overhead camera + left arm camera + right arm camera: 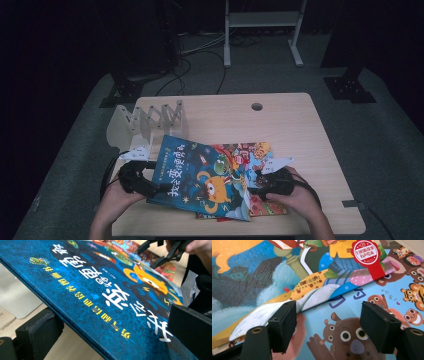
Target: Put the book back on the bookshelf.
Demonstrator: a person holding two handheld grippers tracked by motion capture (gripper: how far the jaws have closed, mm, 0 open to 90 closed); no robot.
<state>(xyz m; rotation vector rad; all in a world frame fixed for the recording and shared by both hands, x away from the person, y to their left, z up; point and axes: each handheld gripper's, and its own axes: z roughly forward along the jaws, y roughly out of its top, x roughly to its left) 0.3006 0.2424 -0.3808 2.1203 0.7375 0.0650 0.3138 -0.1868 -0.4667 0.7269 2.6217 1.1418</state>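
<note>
Pale wooden table (300, 125) at centre frame: the left gripper (150, 187) clamps the blue hardcover picture book (200, 177), tilted above the colourful books (260, 205) lower right. Right gripper (260, 182) rests on those, jaws parted, gripping nothing.

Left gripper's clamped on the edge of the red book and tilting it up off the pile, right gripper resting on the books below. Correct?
Not quite: the book in the left gripper is blue, not red, as the left gripper view shows. The rest holds: it tilts up, and the right gripper rests on the pile.
</note>
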